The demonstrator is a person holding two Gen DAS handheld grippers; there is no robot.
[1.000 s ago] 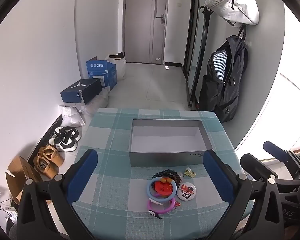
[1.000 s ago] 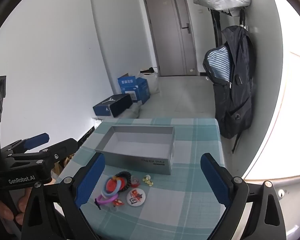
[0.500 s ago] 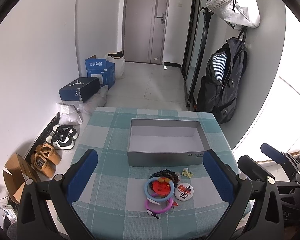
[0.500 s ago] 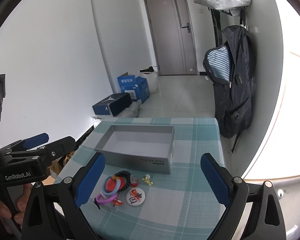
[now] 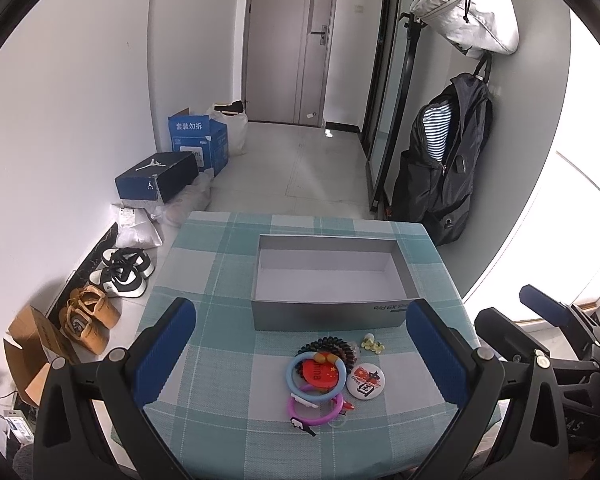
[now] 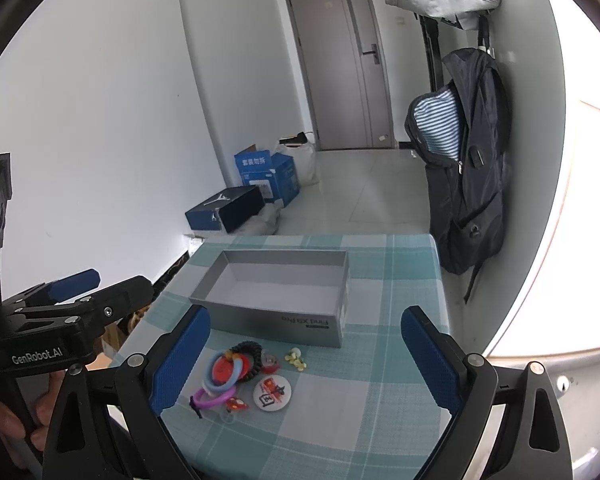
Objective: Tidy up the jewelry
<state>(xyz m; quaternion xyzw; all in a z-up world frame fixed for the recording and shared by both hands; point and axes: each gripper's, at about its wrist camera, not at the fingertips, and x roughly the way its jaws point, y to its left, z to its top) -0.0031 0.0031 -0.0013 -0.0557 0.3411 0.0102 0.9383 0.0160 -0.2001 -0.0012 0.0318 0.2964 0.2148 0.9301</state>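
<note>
Since a second ago our two views have drawn back and up a little: the jewelry pile sits slightly farther from the left tongs point(image 5: 300, 354), and the table's point(image 5: 204, 344) near edge shows more. No item has moved; we judge sorting has not begun.

Left tongs spread wide, nothing between the pads. Right tongs point(image 6: 304, 362) likewise spread and empty.

Task items lie in a cluster on the checked cloth, just in front of the grey box point(image 5: 328, 314), which is empty. Cluster: blue ring point(image 5: 293, 374) over a red disc point(image 5: 320, 372), purple ring point(image 5: 296, 410) touching it at the near side, black coil hair tie point(image 5: 320, 344) behind, white badge point(image 5: 366, 380) just beside on the right, small yellow piece point(image 5: 372, 345) nearer the box.

Left view shows shoes point(image 5: 122, 272) on the floor, hidden in the right view. Right view shows a hand point(image 6: 16, 420) gripping the left tool, which the left view cannot show.
</note>
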